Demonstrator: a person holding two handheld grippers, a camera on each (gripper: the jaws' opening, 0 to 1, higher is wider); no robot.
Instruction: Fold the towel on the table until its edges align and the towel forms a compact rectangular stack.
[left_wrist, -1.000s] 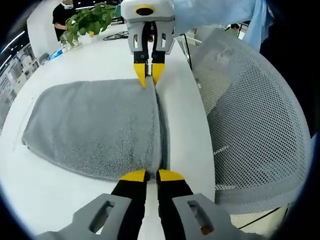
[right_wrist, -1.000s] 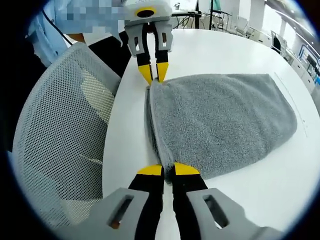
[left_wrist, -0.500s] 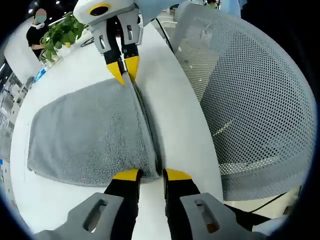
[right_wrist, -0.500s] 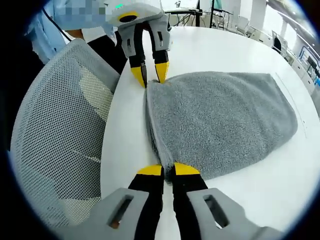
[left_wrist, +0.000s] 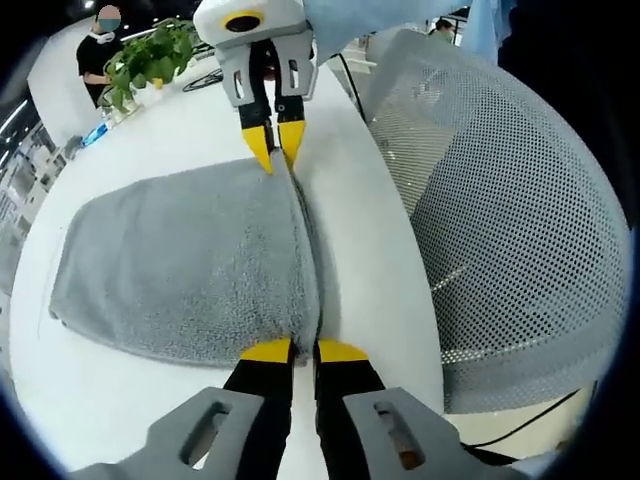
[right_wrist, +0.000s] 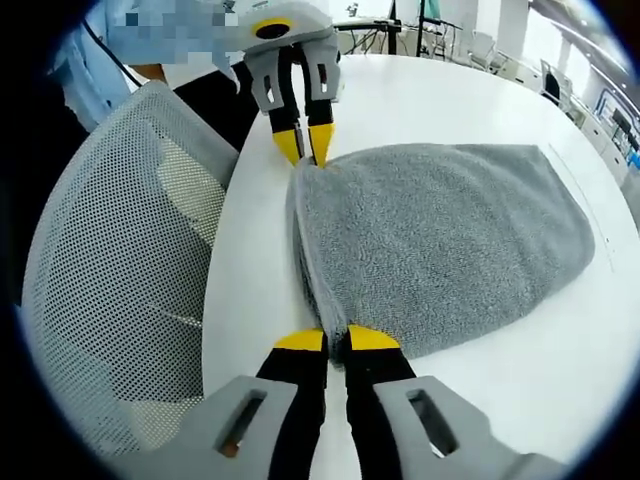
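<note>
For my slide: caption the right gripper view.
Both tongs, right and left, pinch the grey towel's near edge.

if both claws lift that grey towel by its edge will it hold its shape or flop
The towel will probably flop: its thick terry pile already bulges and rounds at the fold. Between the left claw and right claw, each pinching a corner, the edge would likely sag. Its fuzzy surface should grip well.
</note>
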